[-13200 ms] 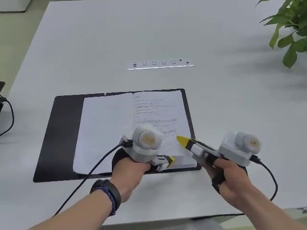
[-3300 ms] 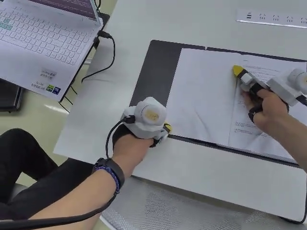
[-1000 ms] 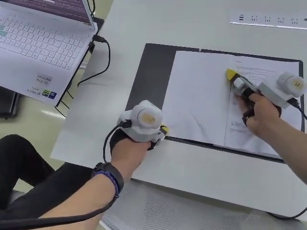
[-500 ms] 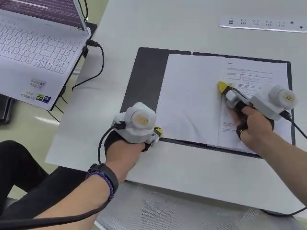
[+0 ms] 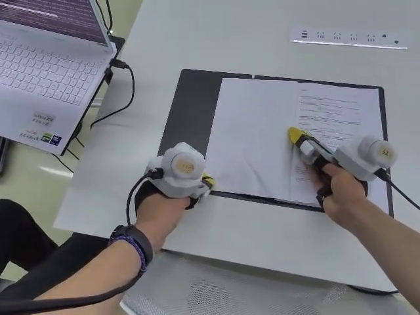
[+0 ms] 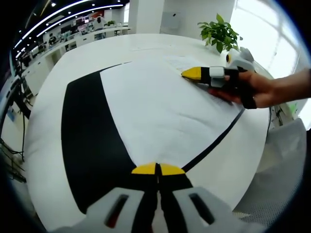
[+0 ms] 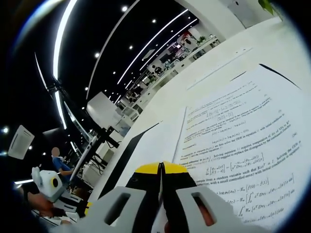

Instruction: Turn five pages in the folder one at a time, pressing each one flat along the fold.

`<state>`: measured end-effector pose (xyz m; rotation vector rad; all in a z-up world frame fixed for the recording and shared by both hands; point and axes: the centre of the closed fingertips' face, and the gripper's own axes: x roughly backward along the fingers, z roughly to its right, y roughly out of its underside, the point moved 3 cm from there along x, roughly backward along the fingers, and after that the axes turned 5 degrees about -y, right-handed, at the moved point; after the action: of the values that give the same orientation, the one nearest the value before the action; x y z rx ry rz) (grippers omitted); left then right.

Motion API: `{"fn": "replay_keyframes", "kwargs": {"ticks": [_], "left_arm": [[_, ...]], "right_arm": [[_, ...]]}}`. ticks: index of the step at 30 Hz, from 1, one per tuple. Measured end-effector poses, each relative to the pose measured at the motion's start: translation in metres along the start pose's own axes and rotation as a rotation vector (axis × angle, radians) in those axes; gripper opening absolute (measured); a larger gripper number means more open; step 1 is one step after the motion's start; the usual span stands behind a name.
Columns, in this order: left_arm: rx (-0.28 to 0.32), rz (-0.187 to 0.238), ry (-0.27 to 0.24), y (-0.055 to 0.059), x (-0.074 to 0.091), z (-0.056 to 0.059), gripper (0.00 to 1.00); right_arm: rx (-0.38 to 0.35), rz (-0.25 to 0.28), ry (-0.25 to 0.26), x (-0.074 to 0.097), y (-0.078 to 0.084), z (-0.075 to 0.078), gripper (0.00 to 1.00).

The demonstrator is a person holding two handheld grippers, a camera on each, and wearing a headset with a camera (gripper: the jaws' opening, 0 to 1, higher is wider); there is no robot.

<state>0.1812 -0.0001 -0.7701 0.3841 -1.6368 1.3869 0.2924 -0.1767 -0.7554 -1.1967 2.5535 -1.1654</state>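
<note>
Two yellow-tipped grippers work at a black folder [image 5: 187,111] lying open on a white table [image 5: 230,33]. The right gripper [image 5: 295,136], jaws closed together with nothing between them, sets its tip at the fold between the blank page [image 5: 252,131] and the printed page [image 5: 335,111]. The left gripper [image 5: 207,180], jaws likewise closed and empty, rests at the folder's near edge.

I count two grippers on my feed, the left gripper [image 5: 208,179] and the right gripper [image 5: 294,136]. There is one folder [image 5: 190,111] with two page faces showing, one blank page [image 5: 249,131] and one printed page [image 5: 341,111]. I also count one laptop [image 5: 46,72], one power strip [image 5: 348,37] and one potted plant [image 6: 219,33].
</note>
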Motion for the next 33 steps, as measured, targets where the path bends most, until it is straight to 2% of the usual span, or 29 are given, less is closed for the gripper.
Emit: {"fn": "replay_keyframes", "kwargs": {"ticks": [21, 33], "left_arm": [[0.004, 0.014, -0.009, 0.0, 0.0, 0.001, 0.0], [0.0, 0.018, -0.012, 0.0, 0.0, 0.001, 0.0]], "right_arm": [[0.02, -0.075, -0.033, 0.034, 0.031, -0.017, 0.0], [0.035, -0.114, -0.051, 0.048, 0.046, -0.015, 0.0]]}}
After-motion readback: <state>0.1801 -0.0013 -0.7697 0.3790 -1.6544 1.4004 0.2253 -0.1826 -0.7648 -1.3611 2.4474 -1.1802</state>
